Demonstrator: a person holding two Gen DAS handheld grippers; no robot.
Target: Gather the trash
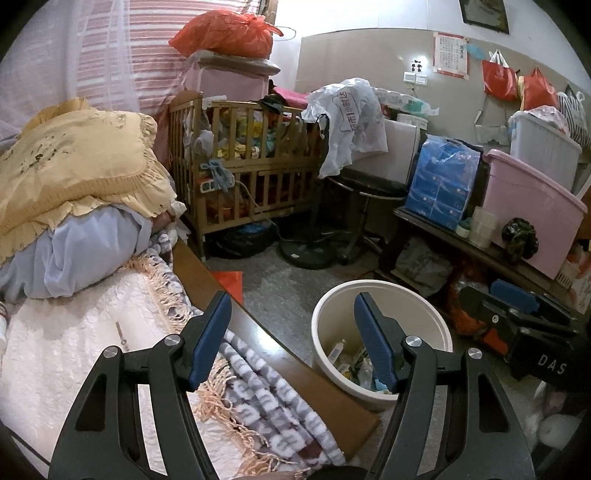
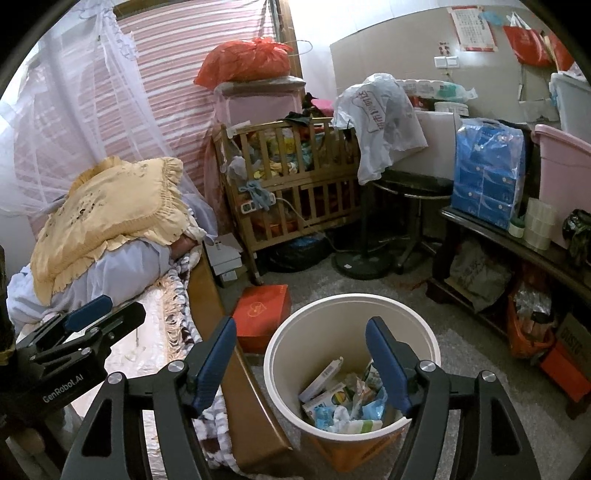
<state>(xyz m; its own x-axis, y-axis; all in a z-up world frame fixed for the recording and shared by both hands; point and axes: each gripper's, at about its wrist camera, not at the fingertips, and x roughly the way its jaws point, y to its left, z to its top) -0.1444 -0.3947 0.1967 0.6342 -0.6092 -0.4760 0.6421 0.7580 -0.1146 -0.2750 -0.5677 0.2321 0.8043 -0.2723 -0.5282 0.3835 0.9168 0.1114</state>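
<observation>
hovering over the trash bin [image 2: 351,314], the right gripper [image 2: 301,358] is sitting with its blue pads spread apart and nothing between them; its jaws are released. the bin is standing on the grey floor [image 2: 461,354] just beside the wooden bed frame [image 2: 243,406], and the trash [image 2: 343,398] is lying at its bottom: crumpled wrappers, a small carton and a blue packet. an orange box [image 2: 262,314] is resting on the floor between the bin and the bed frame, at the far left of the bin.

the left gripper [image 1: 291,339] is hanging above the edge of the bed, its pads also standing apart and empty, so it too is released. seen from the left wrist, the bin [image 1: 325,325] is sitting to the right of the bed frame [image 1: 295,373], partly behind the gripper's right finger. a grey and white patterned blanket [image 1: 266,391] with a fringe is draping along the near edge of the bed, and a yellow frilled pillow [image 1: 74,166] is lying on pale blue bedding [image 1: 85,243] at the far left.

farther off, a wooden crib [image 1: 243,162] full of clothes is standing against the wall, with a red bag [image 1: 225,35] piled on top of a pink box behind it. to the right, a dark bench [image 1: 461,236] is carrying a blue pack of tissues [image 1: 443,181] and a pink tub [image 1: 528,206].
</observation>
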